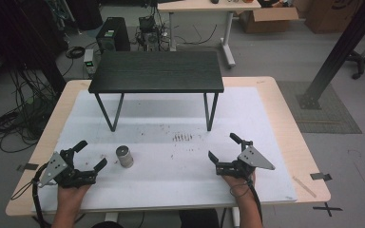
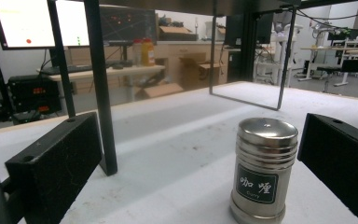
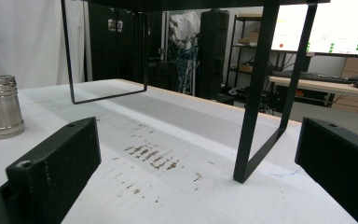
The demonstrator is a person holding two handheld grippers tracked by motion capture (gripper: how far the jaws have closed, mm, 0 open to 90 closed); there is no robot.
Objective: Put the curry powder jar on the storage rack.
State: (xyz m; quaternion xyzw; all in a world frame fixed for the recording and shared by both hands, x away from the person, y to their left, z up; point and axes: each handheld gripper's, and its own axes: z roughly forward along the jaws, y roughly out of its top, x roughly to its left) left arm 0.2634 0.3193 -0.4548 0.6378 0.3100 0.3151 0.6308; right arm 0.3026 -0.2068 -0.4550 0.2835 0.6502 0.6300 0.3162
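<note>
Partly cut: shaker base | left claw open | label small

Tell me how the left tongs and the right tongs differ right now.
The left tongs have the ribbed steel curry shaker just ahead of their open jaws, near the right-hand jaw in the left gripper view; the right tongs face bare white tabletop with brown stains. The left tongs angle toward the shaker, the right toward the small black metal-legged table. Both are open, empty and hand-held.
</note>
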